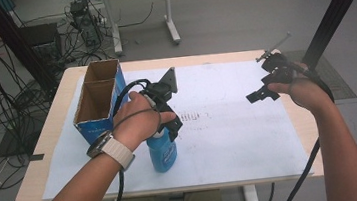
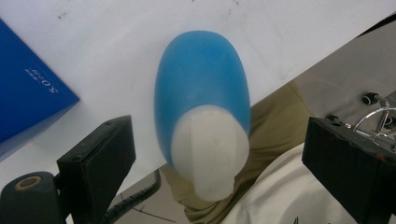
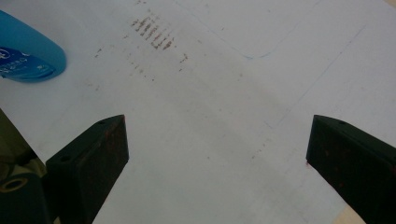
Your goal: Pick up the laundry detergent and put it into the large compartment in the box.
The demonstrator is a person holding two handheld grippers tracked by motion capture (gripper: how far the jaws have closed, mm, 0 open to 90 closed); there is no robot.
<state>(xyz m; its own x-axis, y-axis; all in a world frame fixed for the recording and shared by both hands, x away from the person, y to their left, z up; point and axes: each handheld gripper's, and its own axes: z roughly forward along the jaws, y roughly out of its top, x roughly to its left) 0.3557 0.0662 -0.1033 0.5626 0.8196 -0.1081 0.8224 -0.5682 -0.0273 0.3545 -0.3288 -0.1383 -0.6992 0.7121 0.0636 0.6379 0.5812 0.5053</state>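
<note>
A blue bottle (image 1: 163,155) with a white cap stands upright on the white paper near the table's front edge. My left gripper (image 1: 167,131) hangs just over it and points down. In the left gripper view the white cap (image 2: 210,149) and blue body (image 2: 201,93) sit between the black jaws of the left gripper (image 2: 219,135), with a gap on each side, so it is open. My right gripper (image 1: 262,93) hovers over the right part of the paper. The right gripper (image 3: 215,135) is open with only paper between its jaws. The bottle (image 3: 28,51) shows at that view's upper left.
An open blue cardboard box (image 1: 95,96) with two compartments stands at the table's left, close behind the bottle; its blue side (image 2: 28,93) is next to the left jaw. A large white sheet (image 1: 229,125) covers the wooden table (image 1: 58,123). Cables trail from both grippers.
</note>
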